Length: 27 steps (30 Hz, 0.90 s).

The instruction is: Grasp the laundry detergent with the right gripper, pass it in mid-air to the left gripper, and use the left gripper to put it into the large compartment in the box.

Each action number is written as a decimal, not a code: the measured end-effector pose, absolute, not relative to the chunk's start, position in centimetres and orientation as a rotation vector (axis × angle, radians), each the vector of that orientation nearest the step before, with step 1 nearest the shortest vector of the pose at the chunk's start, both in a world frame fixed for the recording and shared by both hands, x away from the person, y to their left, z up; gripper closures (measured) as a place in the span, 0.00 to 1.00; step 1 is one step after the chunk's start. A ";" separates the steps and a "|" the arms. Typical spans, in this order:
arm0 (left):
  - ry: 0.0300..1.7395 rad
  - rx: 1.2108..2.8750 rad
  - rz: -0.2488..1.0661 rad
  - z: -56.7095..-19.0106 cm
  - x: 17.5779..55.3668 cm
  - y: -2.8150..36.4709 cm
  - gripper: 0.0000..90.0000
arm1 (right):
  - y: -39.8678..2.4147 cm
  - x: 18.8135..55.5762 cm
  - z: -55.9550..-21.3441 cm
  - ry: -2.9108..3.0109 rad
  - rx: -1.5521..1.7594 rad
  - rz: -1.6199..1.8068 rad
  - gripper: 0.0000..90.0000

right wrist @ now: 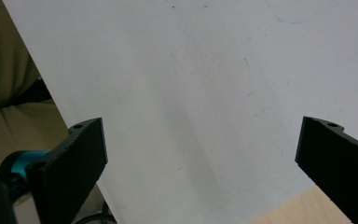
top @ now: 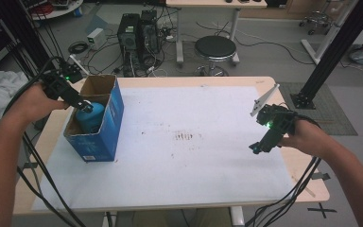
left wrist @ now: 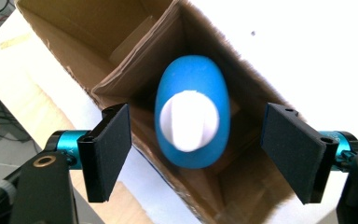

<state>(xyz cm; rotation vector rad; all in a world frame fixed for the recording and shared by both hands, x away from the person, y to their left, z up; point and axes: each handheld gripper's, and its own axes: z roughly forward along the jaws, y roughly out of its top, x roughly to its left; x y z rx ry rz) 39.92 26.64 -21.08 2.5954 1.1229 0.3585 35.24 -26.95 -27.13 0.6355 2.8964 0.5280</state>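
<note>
The left tongs [left wrist: 196,154] are seen released in the left gripper view: both pads stand apart from the bottle [left wrist: 192,112], one at each side, with clear gaps, and nothing is grasped. The right tongs [right wrist: 200,163] are also spread wide and empty, above the white sheet [right wrist: 191,70] near the right edge of the tabletop [top: 307,184].

The bottle is blue with a white cap [left wrist: 189,120] and stands upright inside the box [top: 105,124], at the left of the high view. It is judged to be light, stiff plastic with a smooth, perhaps slippery, rounded body. It would best be taken across the narrow sides of the body just under the cap, where the pads can lie flat.

The box is open cardboard, blue outside. A cardboard divider [left wrist: 135,70] splits it: the bottle fills the near compartment, and nothing is seen in the far one.
</note>
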 end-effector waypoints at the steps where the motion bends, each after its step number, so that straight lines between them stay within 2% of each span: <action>1: 1.123 2.595 0.359 -21.1 39.9 26.6 0.27 | -26.9 35.2 -27.1 2.896 0.635 0.528 0.01; 9: 0.979 2.599 0.372 -18.3 39.1 24.1 0.27 | -26.9 35.0 -26.5 2.877 0.651 0.547 0.01; 22: 0.729 2.661 0.300 -17.6 40.6 17.7 0.27 | -26.9 34.7 -26.1 2.860 0.650 0.565 0.01; 23: 0.705 2.672 0.292 -17.7 40.7 17.2 0.26 | -26.9 34.7 -26.0 2.861 0.655 0.564 0.01; 24: 0.686 2.679 0.280 -17.7 40.9 16.7 0.19 | -26.9 34.7 -26.0 2.859 0.657 0.564 0.01; 25: 0.666 2.681 0.271 -17.7 41.0 16.2 0.17 | -26.8 34.7 -26.0 2.860 0.656 0.566 0.01; 27: 0.631 2.688 0.262 -17.8 41.3 15.2 0.17 | -26.8 34.8 -26.0 2.858 0.661 0.571 0.01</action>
